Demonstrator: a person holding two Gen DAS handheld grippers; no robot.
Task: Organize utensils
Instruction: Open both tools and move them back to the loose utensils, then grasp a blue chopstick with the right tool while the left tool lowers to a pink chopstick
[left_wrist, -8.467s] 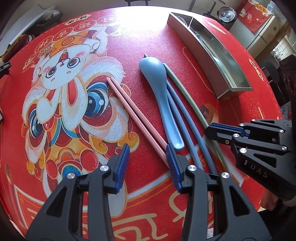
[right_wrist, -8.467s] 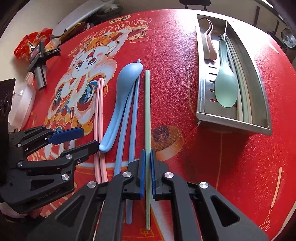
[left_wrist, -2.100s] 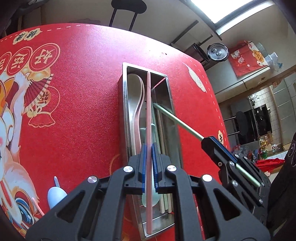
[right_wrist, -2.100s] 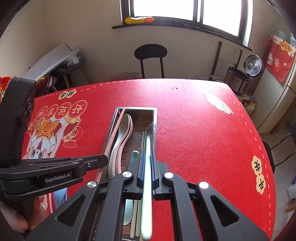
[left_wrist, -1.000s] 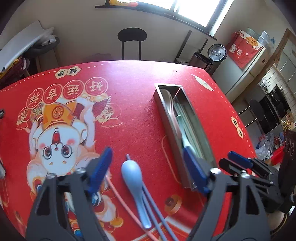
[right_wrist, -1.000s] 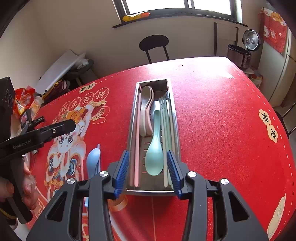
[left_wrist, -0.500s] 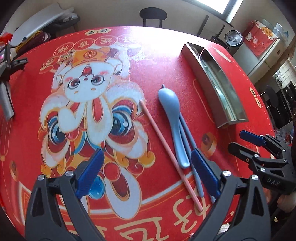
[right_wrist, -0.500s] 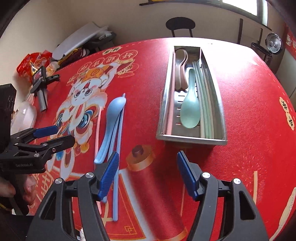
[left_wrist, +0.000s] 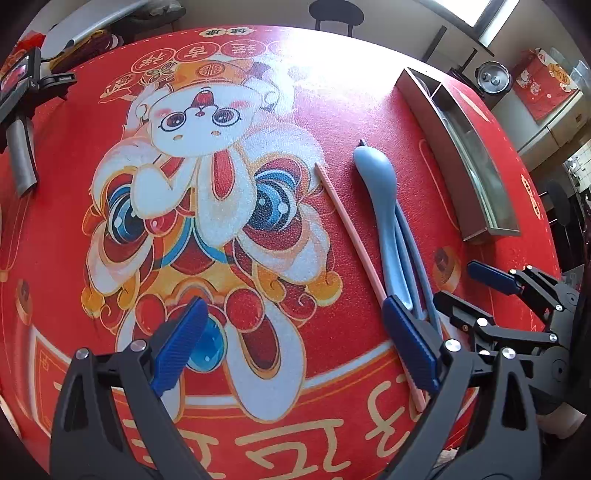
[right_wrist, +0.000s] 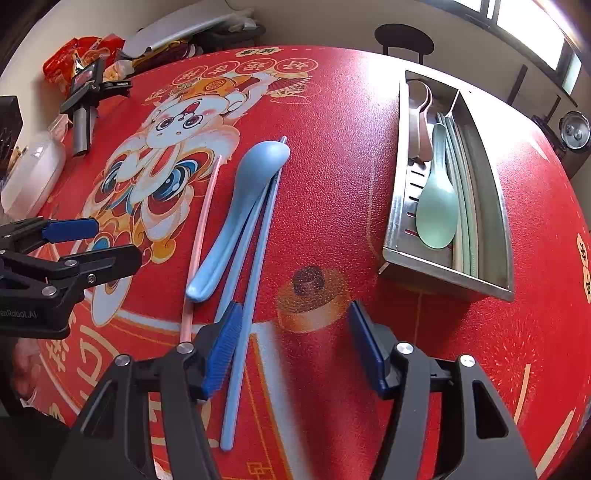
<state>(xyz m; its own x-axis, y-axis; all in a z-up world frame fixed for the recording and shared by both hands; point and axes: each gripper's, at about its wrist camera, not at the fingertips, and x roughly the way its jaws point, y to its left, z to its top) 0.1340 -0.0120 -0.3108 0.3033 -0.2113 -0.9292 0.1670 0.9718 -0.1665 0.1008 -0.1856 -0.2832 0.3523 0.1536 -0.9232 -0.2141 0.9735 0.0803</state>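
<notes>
Four utensils are left out on the red table mat (right_wrist: 332, 192): one pink chopstick (right_wrist: 202, 225), one blue spoon (right_wrist: 240, 206) and two blue chopsticks (right_wrist: 258, 236). Some of the work is judged to be done, because the metal tray (right_wrist: 395, 206) is already partly filled. A green spoon (right_wrist: 436, 206), pale green chopsticks (right_wrist: 456, 173) and pinkish spoons (right_wrist: 421, 110) are seen inside it. How the tray is split up inside cannot be told for sure.

The loose utensils are laid side by side, well apart from the tray. Their long sides are lined up about the same way as the tray's long side. The blue spoon is laid with its bowl at the far end and its handle tip at the near end, close to the grippers. It is rested against the blue chopsticks. The pink chopstick is set just beside the spoon, on the cartoon picture's side.

The left gripper (left_wrist: 291, 343) is held wide open over the mat, and nothing is held in it. One of its fingers (left_wrist: 410, 347) is placed over the near end of the pink chopstick. The right gripper (right_wrist: 291, 347) is held open too, though its jaws have just been closing a little. Nothing is gripped by it. Its left finger (right_wrist: 221, 347) is placed just beside the blue chopsticks.
</notes>
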